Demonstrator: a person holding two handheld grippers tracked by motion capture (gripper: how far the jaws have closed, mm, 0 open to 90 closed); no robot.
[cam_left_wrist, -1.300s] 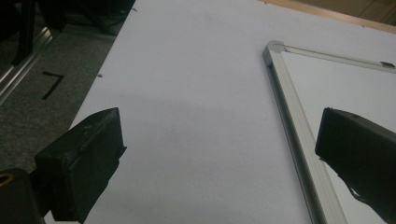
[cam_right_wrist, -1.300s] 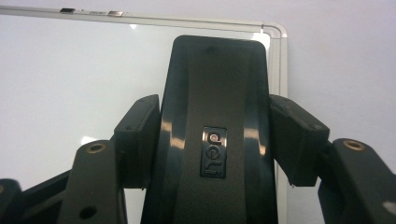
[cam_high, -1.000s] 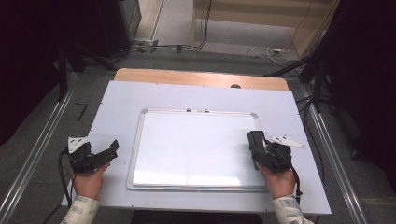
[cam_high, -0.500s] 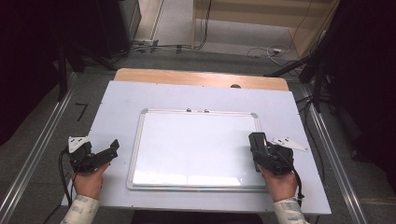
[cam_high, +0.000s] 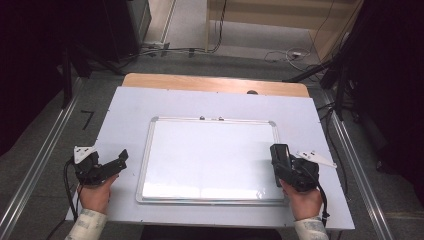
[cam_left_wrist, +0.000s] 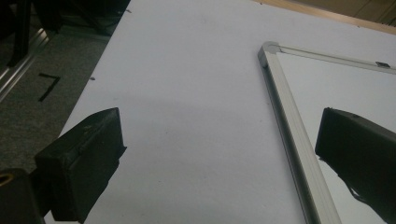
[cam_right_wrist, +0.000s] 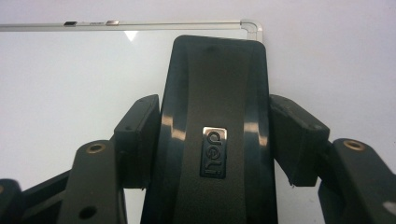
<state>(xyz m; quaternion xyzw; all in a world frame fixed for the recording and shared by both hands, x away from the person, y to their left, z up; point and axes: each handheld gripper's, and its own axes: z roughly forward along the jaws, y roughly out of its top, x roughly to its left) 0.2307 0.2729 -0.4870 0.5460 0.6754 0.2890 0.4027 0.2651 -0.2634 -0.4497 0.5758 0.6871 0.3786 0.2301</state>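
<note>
A white-surfaced whiteboard (cam_high: 210, 155) with a silver frame lies flat in the middle of the table. My right gripper (cam_high: 280, 169) is shut on a black board eraser (cam_high: 279, 154) and holds it over the whiteboard's right edge. In the right gripper view the eraser (cam_right_wrist: 215, 84) carries a small silver logo, and the right gripper (cam_right_wrist: 215, 140) clamps its two sides, with the board's far right corner (cam_right_wrist: 252, 25) beyond. My left gripper (cam_high: 116, 165) is open just left of the board. In the left gripper view my left gripper (cam_left_wrist: 219, 163) has bare table and the board's frame (cam_left_wrist: 289, 135) between its jaws.
The pale table top (cam_high: 125, 115) has a wooden strip (cam_high: 215, 84) along its far edge. Metal rails (cam_high: 40, 165) run along both sides over the grey floor. Cables and dark stands sit beyond the table. Two small clips (cam_high: 211, 118) are on the board's far frame.
My right gripper with the eraser has shifted slightly to the right and toward the near edge. The left gripper has stayed where it was.
</note>
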